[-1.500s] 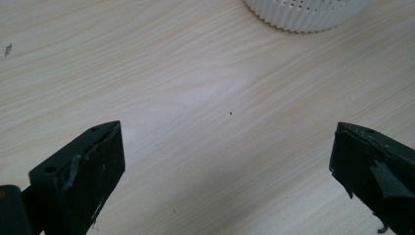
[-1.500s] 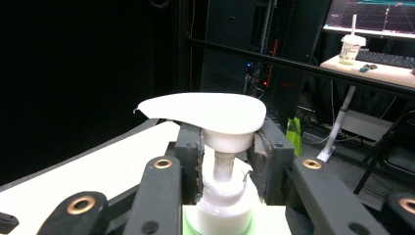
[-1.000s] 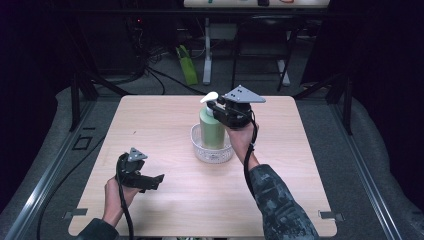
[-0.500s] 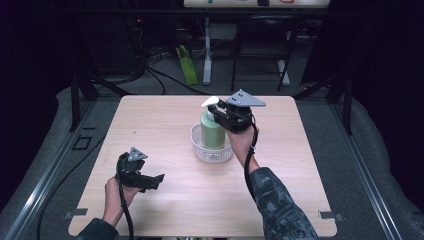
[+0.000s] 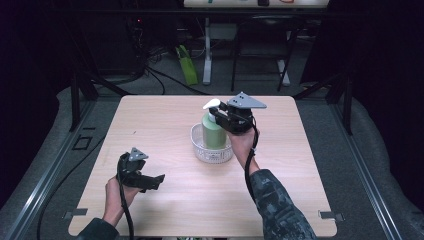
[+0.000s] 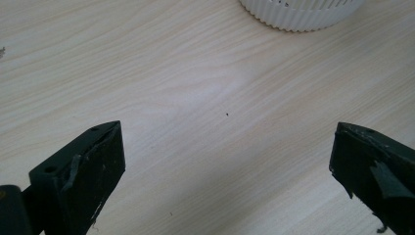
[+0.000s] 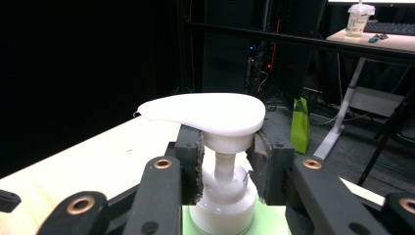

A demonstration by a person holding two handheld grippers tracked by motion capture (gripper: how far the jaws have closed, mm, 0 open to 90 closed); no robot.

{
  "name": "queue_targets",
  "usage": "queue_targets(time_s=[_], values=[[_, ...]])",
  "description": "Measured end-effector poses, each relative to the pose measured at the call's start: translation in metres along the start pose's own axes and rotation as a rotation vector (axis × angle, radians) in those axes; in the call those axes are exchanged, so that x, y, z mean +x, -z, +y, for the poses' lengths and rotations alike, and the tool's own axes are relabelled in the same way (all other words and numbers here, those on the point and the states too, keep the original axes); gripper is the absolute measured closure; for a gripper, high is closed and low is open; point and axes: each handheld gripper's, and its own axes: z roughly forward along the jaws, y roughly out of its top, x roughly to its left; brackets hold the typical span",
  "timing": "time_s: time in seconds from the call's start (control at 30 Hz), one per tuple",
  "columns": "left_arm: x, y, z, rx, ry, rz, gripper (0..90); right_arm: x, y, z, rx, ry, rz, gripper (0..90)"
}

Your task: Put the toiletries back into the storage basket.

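High view: a pale wooden tabletop (image 5: 165, 125) carries a white ribbed basket (image 5: 211, 150) near its centre, which serves here as the landmark. A green pump bottle (image 5: 214, 131) stands upright inside the basket, its white pump head (image 5: 211, 104) well above the rim, the spout pointing toward the person's left.

The right hand-held gripper (image 5: 223, 118) sits above the basket at the level of the bottle's top, carried by the person's right hand (image 5: 242, 141), which reaches in from the near right of the basket; the camouflage-patterned sleeve (image 5: 276, 205) trails back toward the table's near edge. A grey three-cornered plate (image 5: 245, 102) tops this hand-held gripper.

Right gripper view: the two black jaws are clamped on the pump's white neck (image 7: 223, 166), one on each side, just beneath the flat pump head (image 7: 204, 113) and above the white collar (image 7: 222, 205). The pads press against the neck; the green bottle shoulder (image 7: 266, 219) shows below the collar.

The left hand-held gripper (image 5: 151, 182) rests low over the tabletop, well apart from the basket, toward the near left corner, held by the person's left hand (image 5: 116, 194).

Left gripper view: its jaws stand wide apart, with bare wood grain between them; nothing is gripped. The basket's ribbed wall (image 6: 298, 12) lies beyond the jaw tips at the upper right of this view, clear of both jaws.
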Motion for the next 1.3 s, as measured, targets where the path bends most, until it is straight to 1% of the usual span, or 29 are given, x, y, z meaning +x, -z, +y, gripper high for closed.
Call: queue_targets(time_s=[0.13, 0.53, 0.6, 0.73, 0.8, 0.93, 0.97, 1.07, 1.27, 1.3], values=[[-0.0004, -0.0001, 0.0002, 0.003, -0.003, 0.000, 0.0, 0.0002, -0.0010, -0.0027, 0.013, 0.003, -0.001, 67.6], [-0.0006, -0.0004, 0.0004, 0.001, -0.005, 0.000, 0.0, -0.0018, 0.0011, -0.0064, 0.015, -0.004, 0.000, 67.6], [-0.0007, -0.0001, 0.0003, 0.003, -0.002, -0.001, 0.0, 0.0007, 0.0014, -0.0071, 0.012, 0.010, 0.003, 67.7], [-0.0007, -0.0003, 0.0006, 0.001, -0.003, 0.000, 0.0, 0.0022, 0.0027, -0.0079, 0.010, 0.009, 0.001, 67.7], [-0.0009, -0.0011, 0.0006, 0.001, -0.004, -0.002, 0.0, 0.0023, 0.0039, -0.0081, 0.012, 0.021, 0.002, 67.7], [-0.0007, -0.0011, 0.0005, 0.003, -0.004, -0.002, 0.0, 0.0029, 0.0044, -0.0083, 0.010, 0.007, 0.003, 67.6], [-0.0007, -0.0012, 0.0005, 0.000, -0.004, 0.001, 0.0, 0.0034, 0.0044, -0.0082, 0.012, 0.013, 0.000, 67.6], [-0.0009, -0.0009, 0.0007, 0.000, -0.003, 0.001, 0.0, 0.0044, 0.0049, -0.0083, 0.013, 0.006, 0.000, 67.5], [-0.0005, -0.0015, 0.0010, 0.007, -0.007, -0.002, 0.0, 0.0047, 0.0055, -0.0063, 0.029, 0.010, -0.006, 67.1], [-0.0007, -0.0016, 0.0010, 0.007, -0.007, -0.003, 0.0, 0.0046, 0.0050, -0.0052, 0.038, 0.008, -0.005, 66.9]])
